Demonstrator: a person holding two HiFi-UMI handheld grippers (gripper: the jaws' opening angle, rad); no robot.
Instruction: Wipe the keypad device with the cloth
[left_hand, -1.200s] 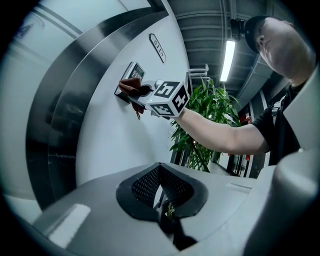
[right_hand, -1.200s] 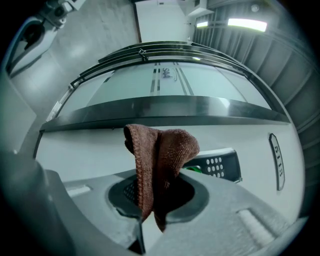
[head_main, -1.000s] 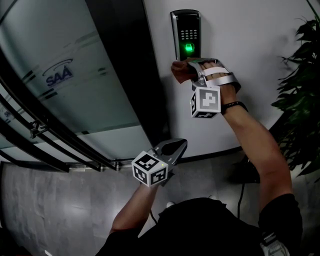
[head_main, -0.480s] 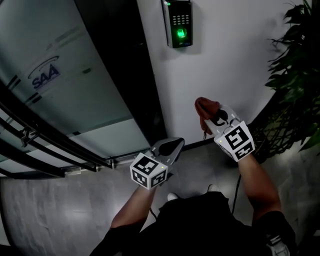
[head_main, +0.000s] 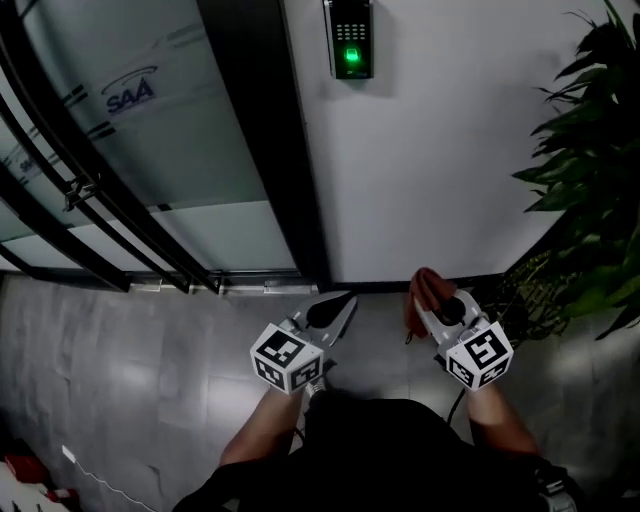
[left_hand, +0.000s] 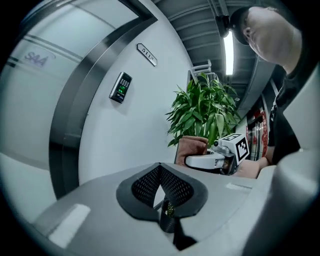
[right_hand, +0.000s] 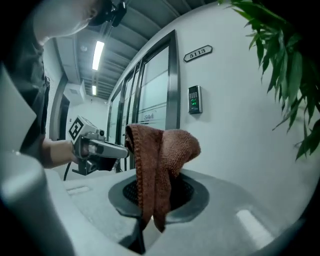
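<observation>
Where the white wall (head_main: 450, 150) meets the dark grey floor (head_main: 150, 380), the left gripper (head_main: 338, 306) and the right gripper (head_main: 432, 306) are held low and side by side. They are well below the black wall-mounted keypad device (head_main: 351, 38), on which a green light is lit. A rust-brown terry cloth (right_hand: 159, 165) is pinched between the right gripper's jaws and draped over their tips, well apart from the keypad device. The left gripper's jaws are pressed together, tip to tip. A blue "SAA" logo is printed on the frosted glass door panel (head_main: 130, 93), left of the dark door frame (head_main: 270, 150). A small number plate (right_hand: 198, 53) above the keypad device is read as "5113" in the right gripper view; in the left gripper view its digits are too small and only seem to begin "511". A leafy green plant (head_main: 590, 170) is seen at the right, beside the wall.
</observation>
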